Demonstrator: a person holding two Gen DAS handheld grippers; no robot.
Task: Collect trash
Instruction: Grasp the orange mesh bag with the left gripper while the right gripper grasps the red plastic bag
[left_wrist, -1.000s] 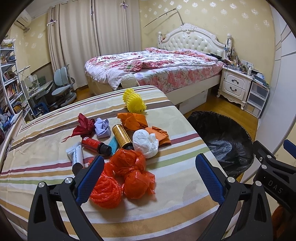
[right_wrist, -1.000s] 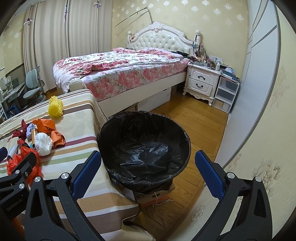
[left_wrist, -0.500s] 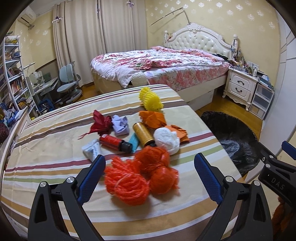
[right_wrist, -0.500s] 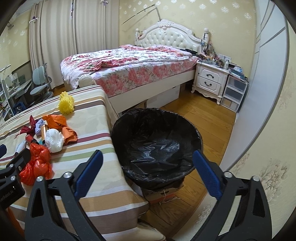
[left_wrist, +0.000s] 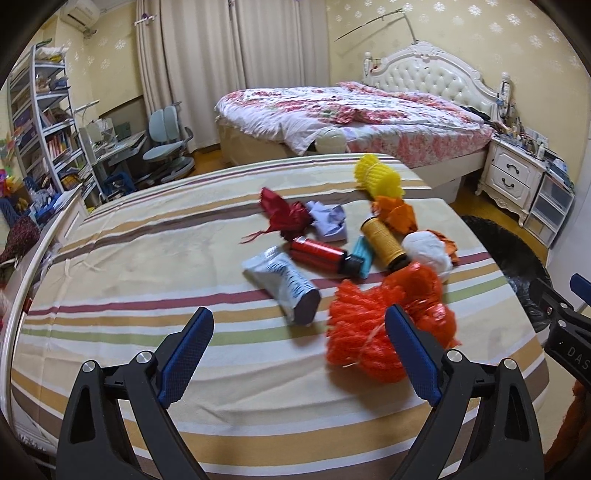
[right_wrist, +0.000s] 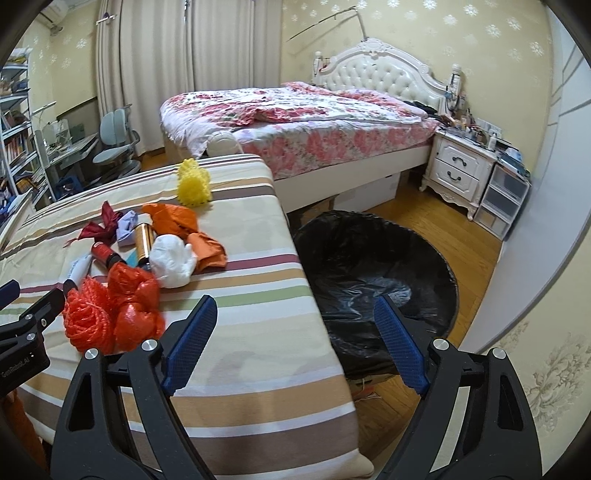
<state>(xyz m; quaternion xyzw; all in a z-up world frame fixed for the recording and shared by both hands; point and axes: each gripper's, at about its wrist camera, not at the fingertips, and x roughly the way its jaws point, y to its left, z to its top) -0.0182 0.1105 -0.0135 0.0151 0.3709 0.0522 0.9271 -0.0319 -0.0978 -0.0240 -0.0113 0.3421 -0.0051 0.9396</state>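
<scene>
Swinging left since the earlier frames, left gripper (left_wrist: 299, 354) hangs wide and empty, red netting (left_wrist: 369, 332) now beside its right finger; right gripper (right_wrist: 295, 343), empty, jaws closing; beyond, bin (right_wrist: 376, 258) beside table (right_wrist: 258, 369).

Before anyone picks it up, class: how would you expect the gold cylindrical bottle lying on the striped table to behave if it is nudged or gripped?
The gold bottle lies on its side, so a sideways nudge would probably roll it. Its smooth, shiny, round wall may slip between flat pads. It looks rigid, unlike the crumpled white bag beside it, so it should hold its shape.
</scene>
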